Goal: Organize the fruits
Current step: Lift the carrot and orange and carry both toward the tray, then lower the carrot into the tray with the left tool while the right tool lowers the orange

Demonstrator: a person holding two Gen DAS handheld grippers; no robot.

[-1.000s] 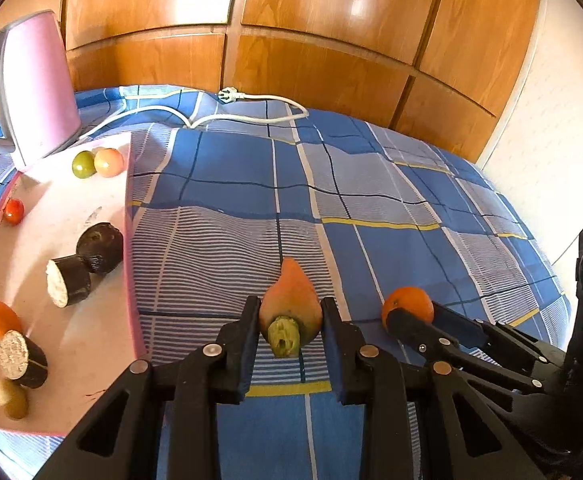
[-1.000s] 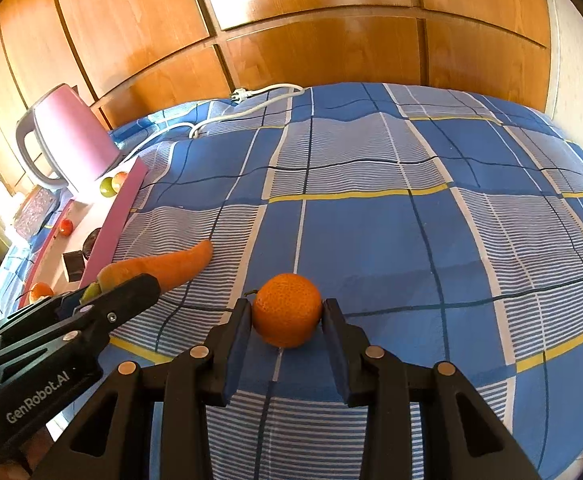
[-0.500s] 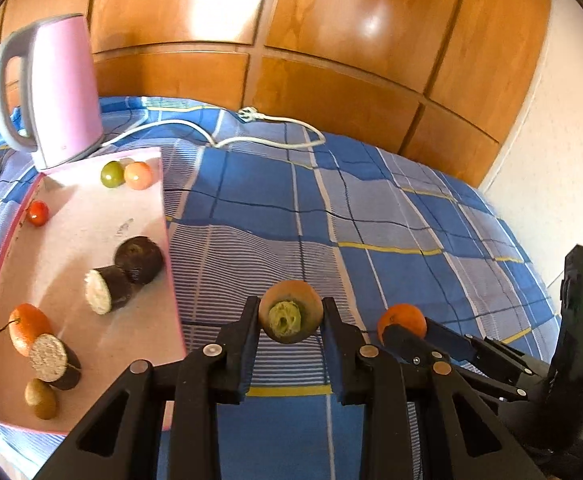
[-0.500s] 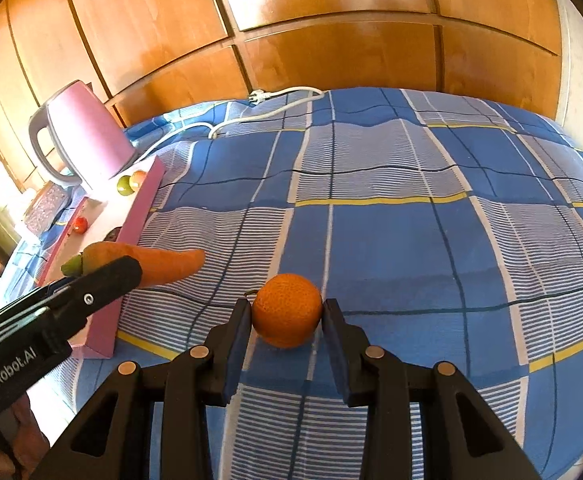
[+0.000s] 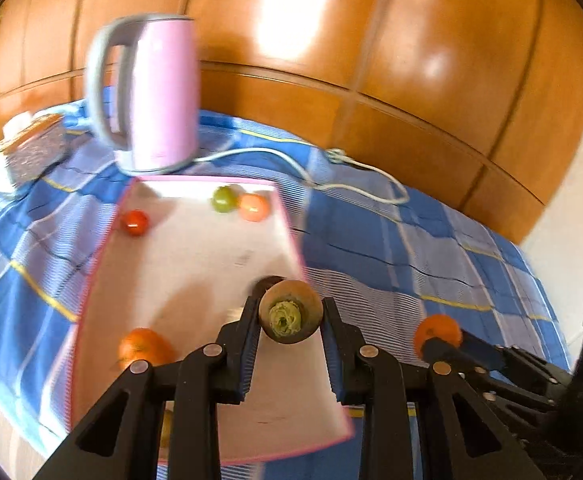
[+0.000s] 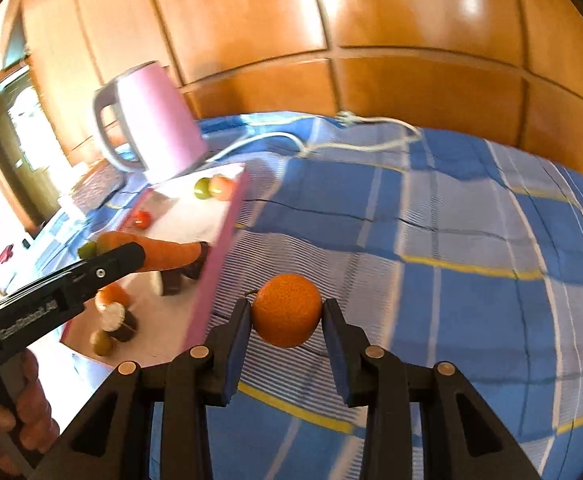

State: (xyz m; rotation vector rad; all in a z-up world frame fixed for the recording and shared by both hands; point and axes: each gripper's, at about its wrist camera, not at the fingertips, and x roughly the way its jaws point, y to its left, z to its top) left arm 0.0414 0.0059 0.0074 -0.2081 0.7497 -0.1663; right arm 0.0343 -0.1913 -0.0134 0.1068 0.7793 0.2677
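Between the fingers of the left gripper (image 5: 290,318) sits a carrot (image 5: 290,315), clamped near its thick stem end, with the cut green top facing the camera and the tapered tip pointing away. The right wrist view shows the same carrot (image 6: 159,255) from the side, its tip hanging over the pink tray (image 5: 195,256). Judgement: the carrot is stiff, light and slightly waxy; the thick end is the sound place to hold it, since the taper would let it slide out of a grip nearer the tip. The right gripper (image 6: 286,312) is closed on an orange (image 6: 286,310), with the pads pressing on its two opposite sides at the widest part. The orange hangs over the blue checked cloth (image 6: 451,240), just beside the tray's pink edge, not yet over the tray. Judgement: the orange is round, firm under a slightly yielding peel and light; a grip across the middle is right, as an off-centre pinch would squeeze it out. Further out on the tray lie another orange fruit (image 5: 143,349), a red tomato (image 5: 134,222), a green fruit (image 5: 224,199) touching a peach-coloured one (image 5: 253,207), and dark cut pieces (image 6: 121,320). A pink kettle (image 5: 151,92) stands at the tray's far end.
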